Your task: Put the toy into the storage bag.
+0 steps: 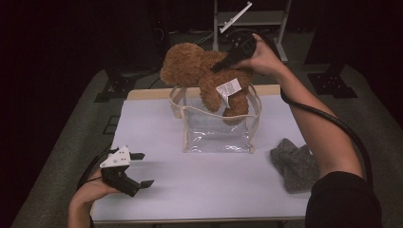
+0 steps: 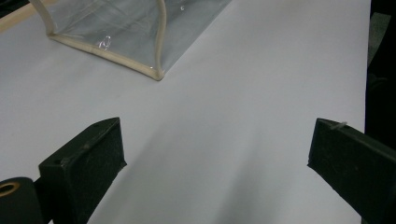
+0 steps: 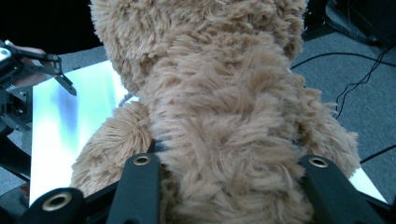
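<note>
A crumpled grey cloth (image 1: 295, 165) lies on the white table (image 1: 204, 185) well to the right of the open tool and below the one held high, with a metal stand (image 1: 252, 19) beyond.

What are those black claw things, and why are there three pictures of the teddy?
A person holds a claw tool, called a gripper, in each hand. One picture comes from a camera above the table; the other two come from little cameras riding on the grippers. The right gripper squeezes the brown teddy bear and holds it over the clear bag, its legs dipping into the open top. The left gripper waits open and holds nothing, low over the white table. A grey cloth lies on the table at the right.
</note>
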`<state>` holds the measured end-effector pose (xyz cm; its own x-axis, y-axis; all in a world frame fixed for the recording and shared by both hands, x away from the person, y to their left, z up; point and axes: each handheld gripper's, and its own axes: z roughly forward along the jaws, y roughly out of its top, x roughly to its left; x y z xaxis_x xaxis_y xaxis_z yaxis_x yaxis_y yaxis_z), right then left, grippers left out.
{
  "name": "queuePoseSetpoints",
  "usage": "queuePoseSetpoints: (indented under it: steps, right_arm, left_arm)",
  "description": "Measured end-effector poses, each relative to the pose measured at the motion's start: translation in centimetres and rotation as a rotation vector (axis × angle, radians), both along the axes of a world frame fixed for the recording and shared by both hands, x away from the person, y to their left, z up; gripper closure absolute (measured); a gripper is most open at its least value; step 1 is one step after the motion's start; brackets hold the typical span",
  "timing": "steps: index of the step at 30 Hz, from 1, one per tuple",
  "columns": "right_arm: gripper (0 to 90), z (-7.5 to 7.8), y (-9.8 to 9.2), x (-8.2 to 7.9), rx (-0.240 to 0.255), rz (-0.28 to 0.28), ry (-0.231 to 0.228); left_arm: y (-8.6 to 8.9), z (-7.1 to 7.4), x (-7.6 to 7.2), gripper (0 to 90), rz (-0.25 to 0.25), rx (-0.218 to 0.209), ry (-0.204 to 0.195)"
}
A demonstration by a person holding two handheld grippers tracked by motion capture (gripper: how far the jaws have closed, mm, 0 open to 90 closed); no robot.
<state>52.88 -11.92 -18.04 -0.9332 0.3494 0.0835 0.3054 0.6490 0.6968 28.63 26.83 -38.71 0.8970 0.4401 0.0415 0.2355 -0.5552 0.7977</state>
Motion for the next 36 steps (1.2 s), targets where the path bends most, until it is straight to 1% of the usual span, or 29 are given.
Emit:
queuePoseSetpoints:
  steps: [5,11,13,19,25,30,33,35,36]
  right_arm:
    - [57.3,-1.2,-0.2,-0.2,-0.03,-0.014,0.007]
    - [57.3,-2.9,-0.7,-0.2,-0.035,-0.018,0.026]
    - [57.3,-3.5,-1.0,-0.3,-0.034,-0.021,0.04]
    - [57.3,-5.2,-1.4,-0.6,-0.046,-0.014,0.05]
    - [57.3,-6.8,-1.3,-0.9,-0.084,-0.012,0.068]
    - [56.9,-8.2,-0.9,-1.2,-0.138,-0.007,0.088]
    - [55.9,-9.2,-0.8,-1.2,-0.154,-0.007,0.104]
    - [54.0,-9.6,-0.8,-1.2,-0.154,-0.009,0.113]
    - [52.5,-9.7,-0.8,-1.2,-0.152,-0.008,0.11]
  left_arm:
    - [-0.1,0.0,0.0,3.0,-0.002,0.001,-0.001]
    - [-0.1,-0.1,0.0,3.0,-0.001,0.0,0.003]
    - [0.0,-0.1,0.0,3.0,-0.003,0.003,0.003]
    - [-0.1,-0.1,-0.1,3.0,-0.004,0.005,0.004]
    - [-0.1,-0.1,-0.1,3.0,-0.002,0.007,0.007]
    - [0.0,0.0,-0.2,3.0,-0.001,0.006,0.005]
    - [0.0,0.0,-0.2,3.0,0.0,0.008,0.007]
    - [0.0,-0.1,-0.3,3.0,0.0,0.009,0.008]
    - [0.0,-0.1,-0.3,3.0,0.0,0.008,0.008]
